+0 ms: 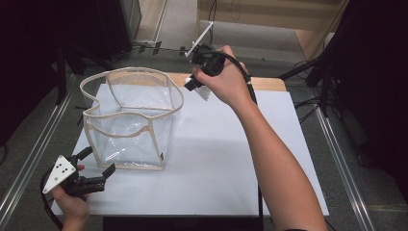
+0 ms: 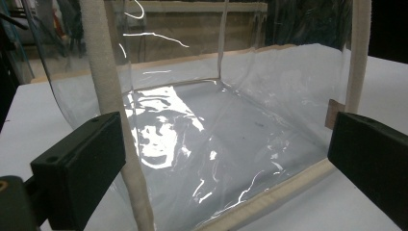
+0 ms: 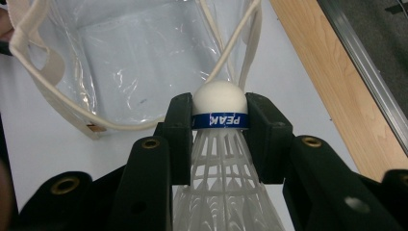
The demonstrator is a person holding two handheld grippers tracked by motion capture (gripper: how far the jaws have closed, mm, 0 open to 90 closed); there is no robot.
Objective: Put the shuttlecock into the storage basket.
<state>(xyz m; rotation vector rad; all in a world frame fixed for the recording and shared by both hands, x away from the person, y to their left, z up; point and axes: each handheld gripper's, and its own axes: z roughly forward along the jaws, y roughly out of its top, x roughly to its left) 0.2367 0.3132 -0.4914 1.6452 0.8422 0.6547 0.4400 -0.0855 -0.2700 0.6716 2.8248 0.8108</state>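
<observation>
White desk (image 1: pixel 231 159) lying flat, wooden strip along its far edge, grey floor and dark stands all around. Standing upright on the near left part: clear bag (image 1: pixel 132 118) with cream trim, top gaping open. Leaving plenty of bare desk to its right. Right tongs (image 1: pixel 198 81) hovering just beside the bag's far rim, clamping a shuttlecock (image 3: pixel 220 103) by its blue-banded cork. Left tongs (image 1: pixel 98 163) spread wide, flanking the bag's near lower corner.

we've got the bag (image 1: pixel 130 118) at table's (image 1: pixel 231 159) left; shuttlecock (image 3: pixel 220 103) in r gripper (image 3: pixel 220 120) behind-right of it, l gripper (image 1: pixel 98 166) just in front.
</observation>
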